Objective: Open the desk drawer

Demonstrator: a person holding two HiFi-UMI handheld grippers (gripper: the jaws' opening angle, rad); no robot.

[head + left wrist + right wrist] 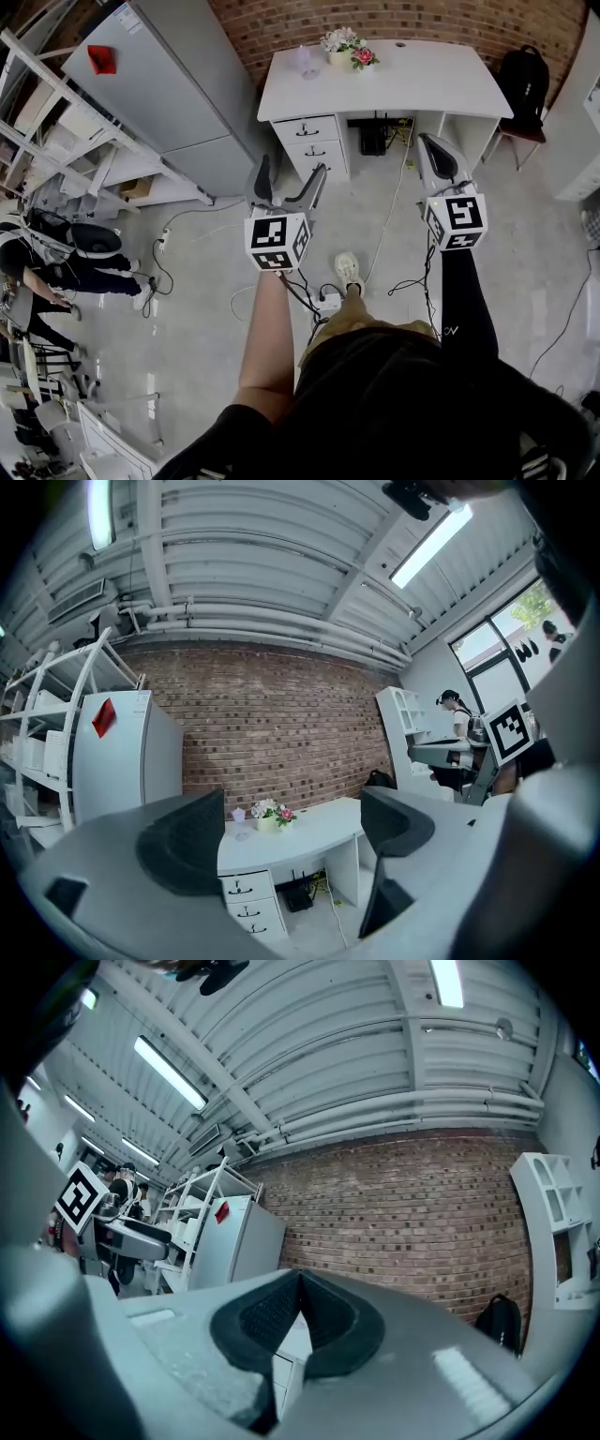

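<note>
Desk drawer (305,129): it is the top one of a stack of three (246,889) with dark handles, set under the left end of the white surface (412,84) that stands against the brick wall (281,19). All three fronts look flush and shut, though the head view shows them small and from steeply above.

The left tongs (289,187) are held in the air, well short of the surface and roughly in line with the drawers. They are spread wide, with nothing between the pads; in the left gripper view the drawers show through the gap, far beyond. The right tongs (438,161) are closed, the pads meeting at their tips with nothing caught between them. They hang in front of the right half of the surface, also well apart from it. Neither pair touches the drawers.

A pot of flowers (345,47) stands on the surface near the wall. A tall grey cabinet (159,84) with a red tag (103,59) on it stands to the left of the surface, and a black backpack (523,73) sits to its right. On the floor, a power strip (328,302) with cables lies just beside the person's shoe (349,270). Another person (66,267) sits at the far left.
</note>
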